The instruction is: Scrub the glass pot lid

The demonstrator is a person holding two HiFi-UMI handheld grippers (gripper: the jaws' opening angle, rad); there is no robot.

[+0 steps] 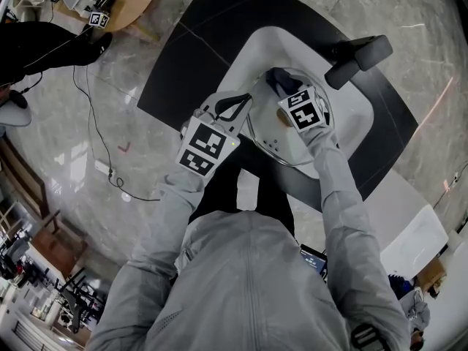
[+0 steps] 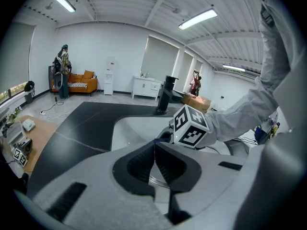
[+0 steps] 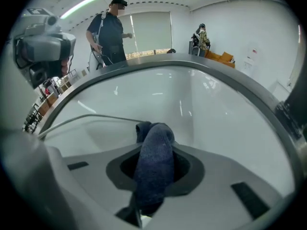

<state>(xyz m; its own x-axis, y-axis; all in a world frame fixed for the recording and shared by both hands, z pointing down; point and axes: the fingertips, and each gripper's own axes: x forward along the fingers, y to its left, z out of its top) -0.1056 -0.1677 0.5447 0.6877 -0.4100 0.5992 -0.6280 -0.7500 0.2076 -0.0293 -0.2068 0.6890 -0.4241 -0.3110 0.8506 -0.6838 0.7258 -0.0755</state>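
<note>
The glass pot lid (image 1: 281, 143) is held tilted over the white sink (image 1: 256, 50). My left gripper (image 1: 238, 108) is shut on the lid's metal rim at its left side; in the left gripper view the thin rim (image 2: 160, 180) runs between the closed jaws of the left gripper (image 2: 154, 145). My right gripper (image 1: 281, 88) is shut on a dark blue cloth (image 1: 276, 80) at the far part of the lid. In the right gripper view the cloth (image 3: 154, 166) fills the right gripper (image 3: 153, 143), and the lid's rim (image 3: 91, 118) arcs off to the left.
A black faucet (image 1: 358, 58) stands at the sink's right on the black counter (image 1: 183, 57). Cables (image 1: 99, 134) trail over the floor at the left. A person (image 3: 109, 30) stands beyond the sink. An orange sofa (image 2: 81, 82) is far off.
</note>
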